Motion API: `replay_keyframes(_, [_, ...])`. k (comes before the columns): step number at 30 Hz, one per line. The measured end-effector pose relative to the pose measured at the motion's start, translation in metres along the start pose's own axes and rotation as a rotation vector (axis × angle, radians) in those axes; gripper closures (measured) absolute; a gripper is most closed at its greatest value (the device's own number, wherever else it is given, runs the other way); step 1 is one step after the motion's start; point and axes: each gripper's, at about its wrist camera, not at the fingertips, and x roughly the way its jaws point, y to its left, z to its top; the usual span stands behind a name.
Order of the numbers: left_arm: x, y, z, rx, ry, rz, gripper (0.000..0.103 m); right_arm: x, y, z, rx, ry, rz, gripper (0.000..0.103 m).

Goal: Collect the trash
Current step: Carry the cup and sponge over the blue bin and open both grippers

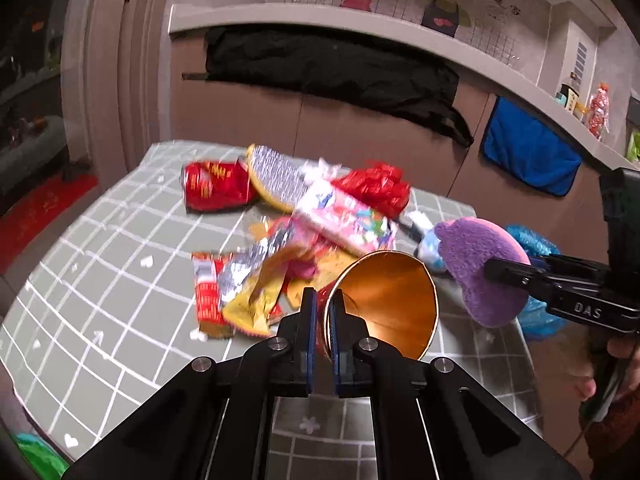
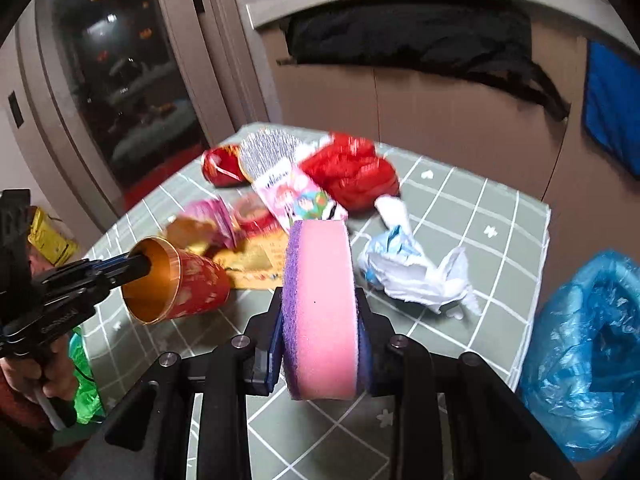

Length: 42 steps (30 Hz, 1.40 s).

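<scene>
My left gripper [image 1: 324, 304] is shut on the rim of a red paper cup [image 1: 394, 300] with a gold inside, held tilted above the table; the cup also shows in the right wrist view [image 2: 176, 286]. My right gripper [image 2: 320, 312] is shut on a pink and purple sponge [image 2: 320, 304], which also shows in the left wrist view [image 1: 480, 268]. Trash lies on the table ahead: a red can [image 1: 216, 190], snack wrappers [image 1: 248, 280], a pink packet [image 1: 344, 216], a red plastic bag [image 2: 352, 172] and crumpled white tissue [image 2: 416, 272].
The table has a green checked cloth [image 1: 112, 280]. A bin lined with a blue bag [image 2: 588, 356] stands at its right edge. A green bag [image 2: 82, 376] sits low at the left. Cabinets with a black cloth [image 1: 328, 68] and a blue towel [image 1: 528, 152] stand behind.
</scene>
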Motion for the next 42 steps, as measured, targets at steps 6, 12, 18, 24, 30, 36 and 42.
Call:
replay_keyframes(6, [-0.019, -0.029, 0.029, 0.065, -0.089, -0.007, 0.097, -0.040, -0.009, 0.005, 0.036, -0.099, -0.030, 0.075])
replay_keyframes(12, [-0.022, -0.088, 0.066, 0.131, -0.172, -0.097, 0.097, -0.090, -0.045, 0.007, 0.124, -0.224, -0.082, 0.075])
replay_keyframes(18, [0.005, -0.173, 0.083, 0.223, -0.192, -0.218, 0.097, -0.148, -0.097, -0.006, 0.201, -0.333, -0.220, 0.075])
replay_keyframes(24, [0.049, -0.254, 0.087, 0.300, -0.151, -0.328, 0.097, -0.192, -0.155, -0.033, 0.277, -0.394, -0.399, 0.075])
replay_keyframes(30, [0.094, -0.300, 0.088, 0.305, -0.066, -0.378, 0.097, -0.201, -0.214, -0.056, 0.403, -0.378, -0.454, 0.075])
replay_keyframes(36, [0.134, -0.324, 0.078, 0.311, 0.026, -0.396, 0.097, -0.175, -0.244, -0.061, 0.439, -0.321, -0.461, 0.075])
replay_keyframes(42, [0.161, -0.334, 0.066, 0.315, 0.094, -0.399, 0.097, -0.156, -0.265, -0.065, 0.464, -0.284, -0.459, 0.075])
